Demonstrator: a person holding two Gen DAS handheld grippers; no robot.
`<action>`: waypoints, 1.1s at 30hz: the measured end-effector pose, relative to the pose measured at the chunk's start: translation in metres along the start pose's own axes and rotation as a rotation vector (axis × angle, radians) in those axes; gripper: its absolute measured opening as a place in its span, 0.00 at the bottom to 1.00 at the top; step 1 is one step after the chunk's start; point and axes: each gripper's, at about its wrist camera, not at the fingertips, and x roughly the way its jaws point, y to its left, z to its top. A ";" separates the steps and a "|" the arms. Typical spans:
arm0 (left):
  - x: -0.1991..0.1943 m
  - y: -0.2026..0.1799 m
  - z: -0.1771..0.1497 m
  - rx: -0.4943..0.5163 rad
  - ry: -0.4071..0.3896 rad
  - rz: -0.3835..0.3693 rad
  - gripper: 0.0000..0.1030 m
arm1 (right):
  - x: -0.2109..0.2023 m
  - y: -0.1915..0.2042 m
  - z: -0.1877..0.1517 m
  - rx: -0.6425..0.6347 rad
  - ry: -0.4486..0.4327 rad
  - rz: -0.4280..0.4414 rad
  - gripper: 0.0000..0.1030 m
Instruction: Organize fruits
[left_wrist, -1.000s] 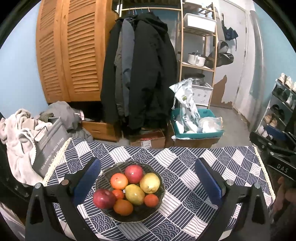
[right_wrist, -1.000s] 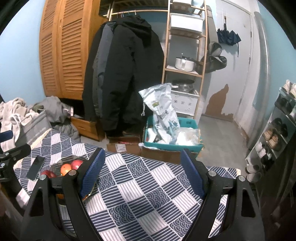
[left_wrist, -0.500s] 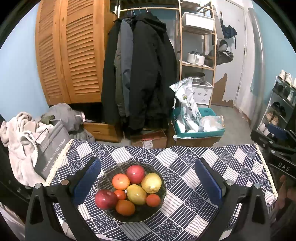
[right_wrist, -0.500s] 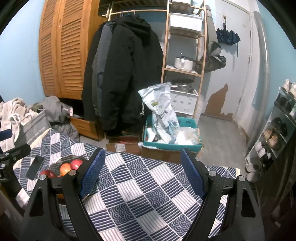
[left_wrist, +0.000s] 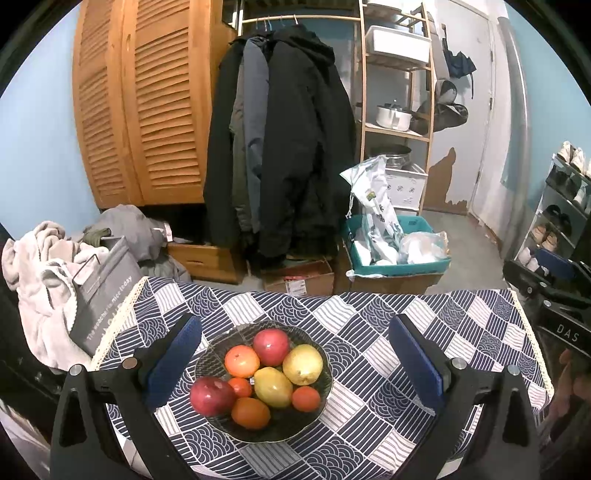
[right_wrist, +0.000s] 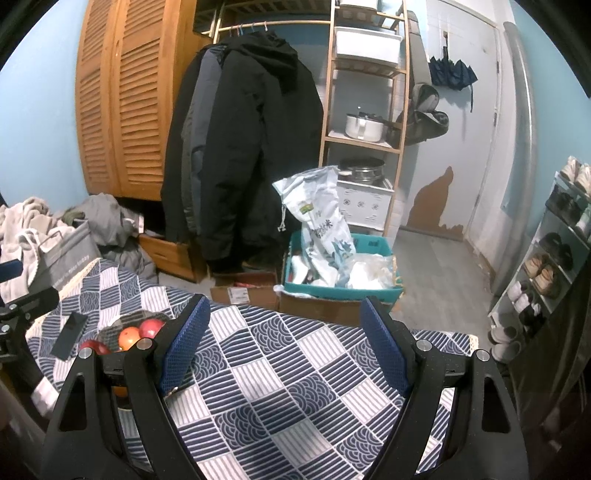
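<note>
A dark glass bowl (left_wrist: 322, 354) on the patterned tablecloth (left_wrist: 369, 325) holds several fruits: red apples (left_wrist: 271, 346), oranges (left_wrist: 242, 361) and yellow fruits (left_wrist: 303, 363). My left gripper (left_wrist: 293, 350) is open, its blue pads spread wide to either side of the bowl, touching nothing. My right gripper (right_wrist: 284, 343) is open too, over the bare cloth to the right of the bowl (right_wrist: 110, 332), which shows partly behind its left finger (right_wrist: 184, 343). Nothing lies between either pair of pads.
The table's far edge drops to a floor with a teal crate (left_wrist: 397, 264) of bags, cardboard boxes (left_wrist: 299, 280), hanging coats (left_wrist: 280, 155) and a wooden shelf (right_wrist: 364, 110). A grey bag (left_wrist: 101, 295) and laundry lie left; a shoe rack (right_wrist: 554, 258) stands right.
</note>
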 end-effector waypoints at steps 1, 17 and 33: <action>0.000 0.000 0.000 0.000 -0.001 0.000 0.99 | 0.000 0.000 0.000 -0.001 0.001 0.000 0.80; -0.003 0.001 -0.004 -0.009 -0.006 0.013 0.99 | -0.001 -0.002 0.001 0.001 -0.002 -0.005 0.80; -0.007 -0.003 -0.003 -0.017 -0.007 0.011 0.99 | -0.001 -0.008 0.001 0.005 -0.003 -0.006 0.80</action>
